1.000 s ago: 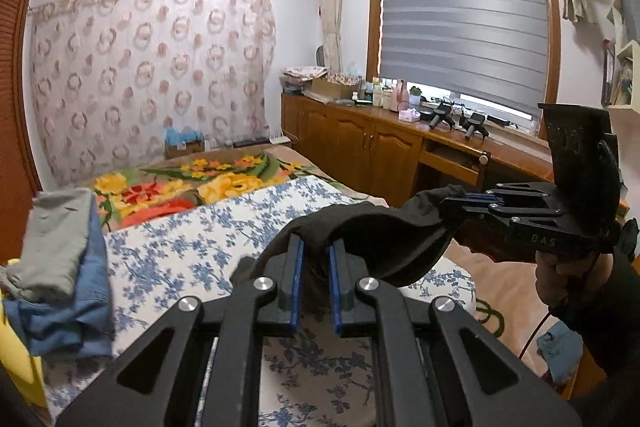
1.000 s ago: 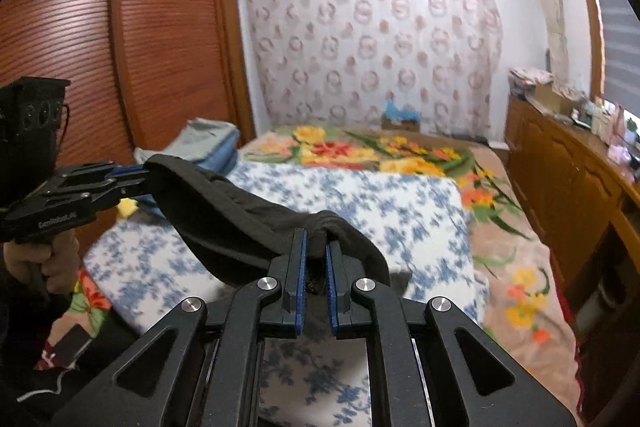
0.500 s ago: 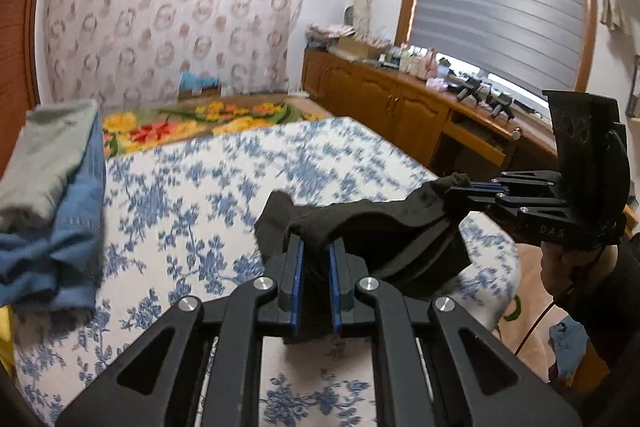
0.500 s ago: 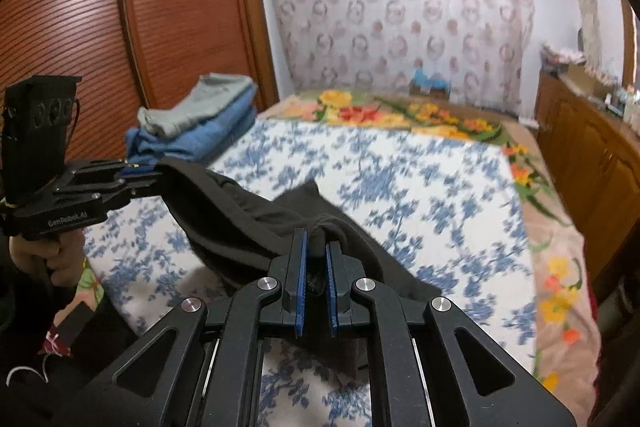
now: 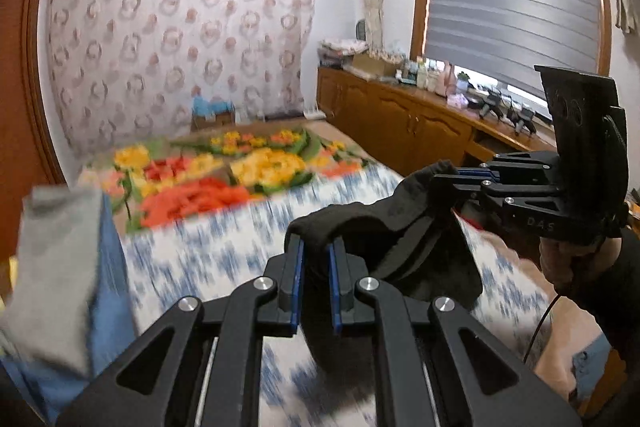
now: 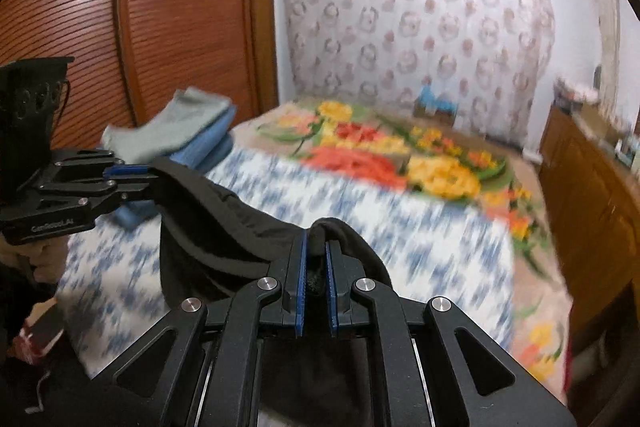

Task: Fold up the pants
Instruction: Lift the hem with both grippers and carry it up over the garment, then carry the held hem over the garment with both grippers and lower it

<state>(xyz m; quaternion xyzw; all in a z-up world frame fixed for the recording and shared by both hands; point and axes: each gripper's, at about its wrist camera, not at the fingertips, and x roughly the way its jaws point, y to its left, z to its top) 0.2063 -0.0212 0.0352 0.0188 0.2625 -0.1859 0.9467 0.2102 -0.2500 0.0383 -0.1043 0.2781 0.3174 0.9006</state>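
The left hand-held gripper (image 5: pixel 316 247) is clamped on one end of the black pants (image 5: pixel 384 227), and the right hand-held gripper (image 6: pixel 316 247) is clamped on the other end. The pants hang slack in the air between the two, above the near part of the bed (image 6: pixel 420 227) with its blue-flowered sheet. At the bed's left side lies a stack of folded clothes (image 6: pixel 180 135), grey on top of blue, well apart from the pants.
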